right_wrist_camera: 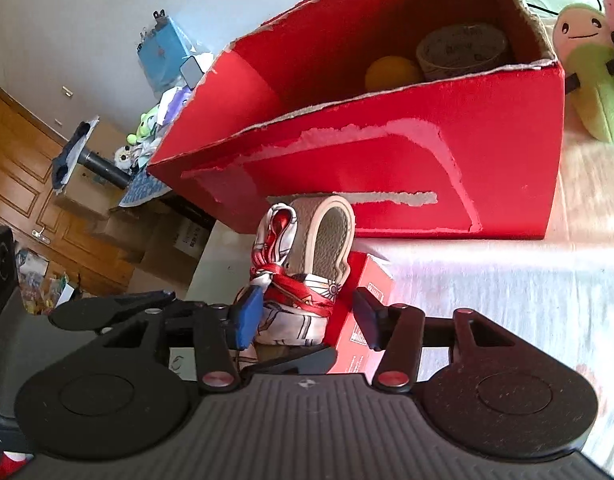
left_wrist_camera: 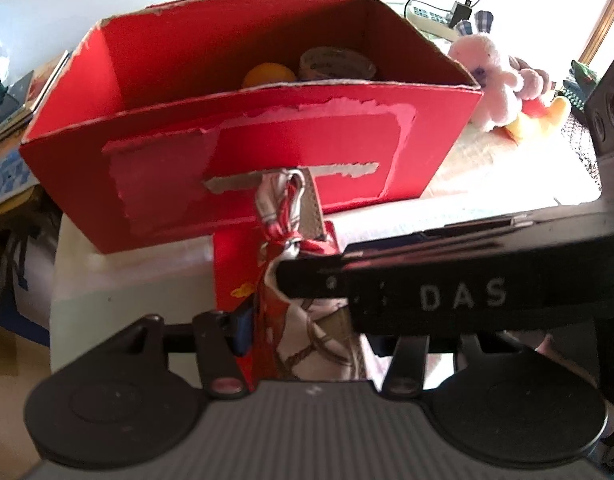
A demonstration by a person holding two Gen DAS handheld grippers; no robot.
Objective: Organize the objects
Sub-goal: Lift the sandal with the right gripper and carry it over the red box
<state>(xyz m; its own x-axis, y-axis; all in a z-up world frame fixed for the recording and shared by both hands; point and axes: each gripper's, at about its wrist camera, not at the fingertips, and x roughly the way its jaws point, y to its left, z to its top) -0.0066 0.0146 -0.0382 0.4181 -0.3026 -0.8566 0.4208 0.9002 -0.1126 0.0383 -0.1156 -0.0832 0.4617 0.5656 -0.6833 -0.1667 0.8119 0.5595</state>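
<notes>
R wrist view | R gripper [right_wrist_camera: 307, 316] wide apart round silky scarf bundle [right_wrist_camera: 295, 304] (w/ woven strap) | L gripper [left_wrist_camera: 267, 332] can't tell | torn red cardboard box [right_wrist_camera: 387, 168] behind

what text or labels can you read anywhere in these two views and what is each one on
"DAS": raised letters on the black arm of the right gripper crossing the left wrist view.
Small red box: white print on its side, too small and blurred to read.
Tape roll in the red cardboard box: print on its face, blurred, unreadable.
Torn patch on that box's front: label gone, no text left.
Nothing else is legible.
</notes>
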